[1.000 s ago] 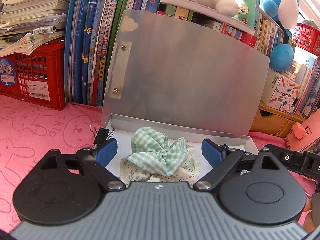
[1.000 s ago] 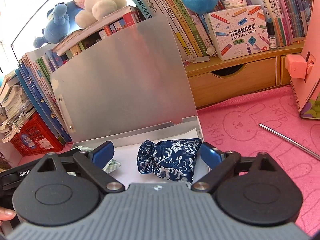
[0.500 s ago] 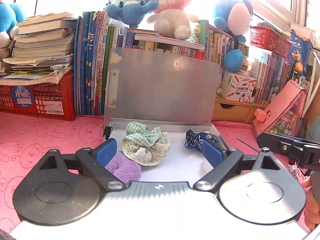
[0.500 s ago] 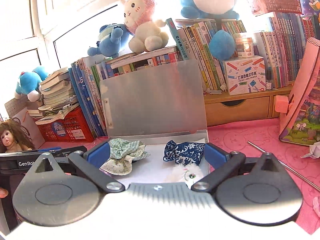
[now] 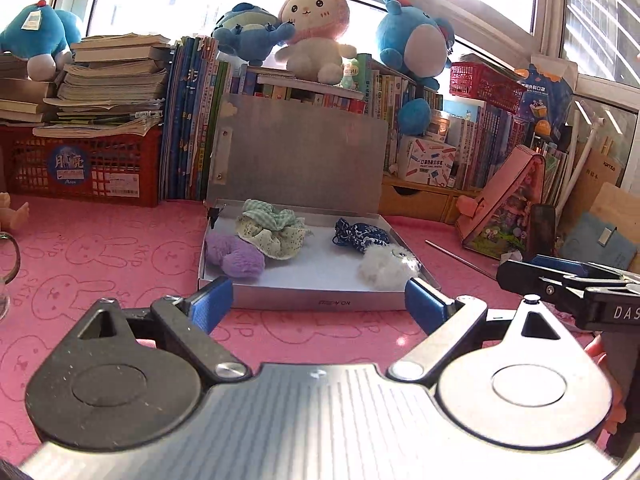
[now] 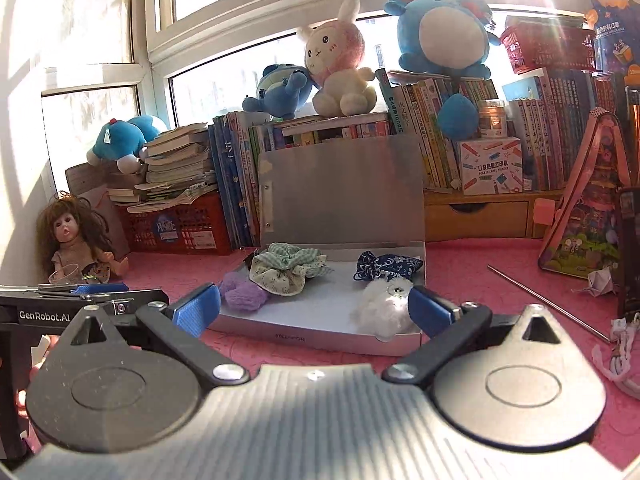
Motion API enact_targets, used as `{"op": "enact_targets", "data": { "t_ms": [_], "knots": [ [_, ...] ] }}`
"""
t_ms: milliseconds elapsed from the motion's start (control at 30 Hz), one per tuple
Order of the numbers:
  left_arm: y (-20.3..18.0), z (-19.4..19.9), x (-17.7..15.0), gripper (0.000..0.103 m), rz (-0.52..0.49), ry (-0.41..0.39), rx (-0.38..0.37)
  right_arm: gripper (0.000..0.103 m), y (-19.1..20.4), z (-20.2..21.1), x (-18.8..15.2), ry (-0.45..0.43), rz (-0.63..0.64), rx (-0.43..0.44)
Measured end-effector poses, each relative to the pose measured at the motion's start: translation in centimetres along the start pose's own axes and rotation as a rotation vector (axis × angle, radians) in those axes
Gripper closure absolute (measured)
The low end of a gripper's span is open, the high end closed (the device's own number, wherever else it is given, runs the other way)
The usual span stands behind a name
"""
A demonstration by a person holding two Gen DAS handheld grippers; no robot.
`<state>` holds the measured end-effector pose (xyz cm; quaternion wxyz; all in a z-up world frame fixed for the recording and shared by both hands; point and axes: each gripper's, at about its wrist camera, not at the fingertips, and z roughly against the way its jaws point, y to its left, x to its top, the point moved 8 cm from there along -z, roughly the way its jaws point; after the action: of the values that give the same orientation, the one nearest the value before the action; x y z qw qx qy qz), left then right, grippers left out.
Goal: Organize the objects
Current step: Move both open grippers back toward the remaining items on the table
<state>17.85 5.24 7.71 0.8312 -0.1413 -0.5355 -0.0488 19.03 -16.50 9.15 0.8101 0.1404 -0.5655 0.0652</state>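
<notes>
An open silver metal box [image 5: 320,303] [image 6: 304,334] lies on the pink mat with its lid [image 5: 300,156] upright. Inside lie a green checked scrunchie [image 5: 272,226] [image 6: 290,268], a purple fluffy scrunchie [image 5: 236,256] [image 6: 242,296], a dark blue floral scrunchie [image 5: 360,236] [image 6: 386,266] and a white fluffy one [image 5: 386,268] [image 6: 382,308]. My left gripper [image 5: 318,306] is open and empty, in front of the box. My right gripper [image 6: 314,312] is open and empty, also in front of the box.
Books [image 5: 192,136], a red crate [image 5: 80,168] and plush toys [image 5: 312,28] stand behind the box. A doll [image 6: 74,236] sits at the left. A pink house-shaped case [image 5: 508,204] and a metal rod [image 6: 548,302] are to the right.
Both grippers have drawn back and up from the box, open and empty. The whole box with its scrunchies has come into view.
</notes>
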Motion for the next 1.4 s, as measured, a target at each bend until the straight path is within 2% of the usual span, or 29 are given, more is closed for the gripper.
{"op": "enact_targets", "data": {
  "t_ms": [233,433,600,800,900,1067,1200,1400],
  "knots": [
    [0.3,3.1,-3.4,0.008,-0.037,-0.055,0.069,0.0,1.6,2.5,-3.9,0.007,0.08,-0.019],
    [-0.2,5.2,-6.1,0.008,-0.073,-0.068,0.09,0.0,3.2,4.1,-6.9,0.011,0.13,-0.021],
    [0.0,6.1,-8.6,0.008,-0.076,-0.058,0.097,0.0,4.7,4.8,-9.3,0.046,0.147,0.019],
    [0.6,6.5,-10.9,0.008,-0.102,-0.036,0.142,0.0,7.1,6.0,-12.2,0.083,0.206,0.071],
    [1.1,6.9,-11.7,0.008,-0.084,-0.029,0.151,0.0,7.9,6.3,-13.3,0.089,0.238,0.065],
    [1.5,7.4,-12.9,0.008,-0.111,-0.021,0.19,0.0,8.6,6.5,-15.0,0.105,0.253,0.047],
    [1.7,7.2,-13.7,0.008,-0.106,0.01,0.184,0.0,9.0,6.4,-15.7,0.102,0.265,0.029],
    [1.8,7.2,-14.5,0.008,-0.11,0.016,0.214,0.0,9.0,6.1,-16.5,0.105,0.247,0.003]
  ]
}}
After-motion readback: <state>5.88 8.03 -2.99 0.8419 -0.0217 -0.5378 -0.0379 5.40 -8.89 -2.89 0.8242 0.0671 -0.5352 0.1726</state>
